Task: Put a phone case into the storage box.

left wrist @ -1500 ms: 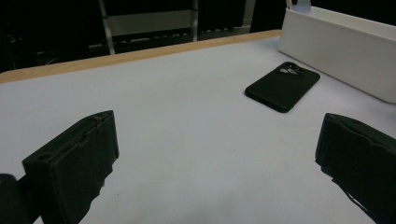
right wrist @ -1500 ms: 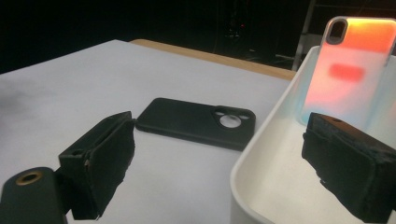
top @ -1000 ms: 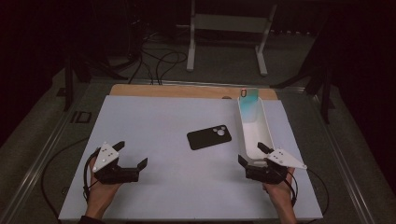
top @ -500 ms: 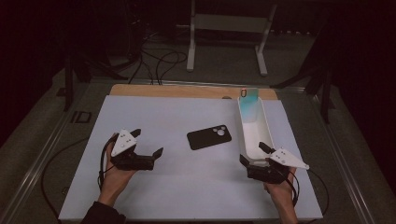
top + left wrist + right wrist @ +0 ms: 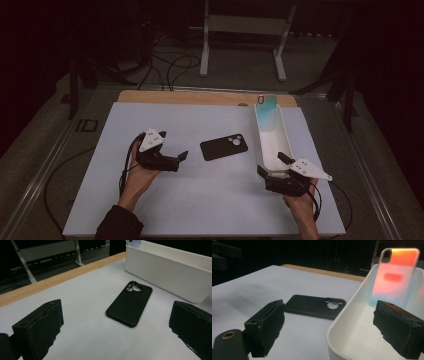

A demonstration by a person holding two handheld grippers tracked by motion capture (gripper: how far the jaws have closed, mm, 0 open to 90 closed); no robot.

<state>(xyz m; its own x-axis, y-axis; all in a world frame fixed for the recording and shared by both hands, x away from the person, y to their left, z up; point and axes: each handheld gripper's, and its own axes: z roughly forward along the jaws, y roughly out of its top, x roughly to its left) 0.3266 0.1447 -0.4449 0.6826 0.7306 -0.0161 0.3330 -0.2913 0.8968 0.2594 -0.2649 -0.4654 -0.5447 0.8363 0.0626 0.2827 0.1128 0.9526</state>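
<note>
Hidden surroundings: the room beyond the table point(image 5: 150, 215) is dark at the upper left and upper right of the high view; a pale metal stand point(image 5: 240, 30) and cables show faintly at top centre.
Table: white sheet across the middle and bottom of the high view, with a wooden strip along its far edge.
White tray point(image 5: 272, 150): long and narrow, right of centre in the high view; its near end is cut off by the bottom edge of the right gripper view, and its right end by the frame edge in the left gripper view.
Coloured case point(image 5: 395, 275): leans upright against the far wall of the tray, upper right of the right gripper view; orange at the top, pale blue lower down, its lower edge covered by 1 black jaw.
Black phone case point(image 5: 130, 303): lies flat on the sheet at the centre of the high view, just left of the tray and apart from it; matte black, rounded corners, round camera cut-out at the end nearest the tray.
Left gripper point(image 5: 181, 159): lower left of centre in the high view, jaws spread wide, holding nothing, pointed at the black case from near by.
Right gripper point(image 5: 272, 167): lower right of the high view, jaws spread, 1 on each side of the tray's near wall, gripping nothing.
</note>
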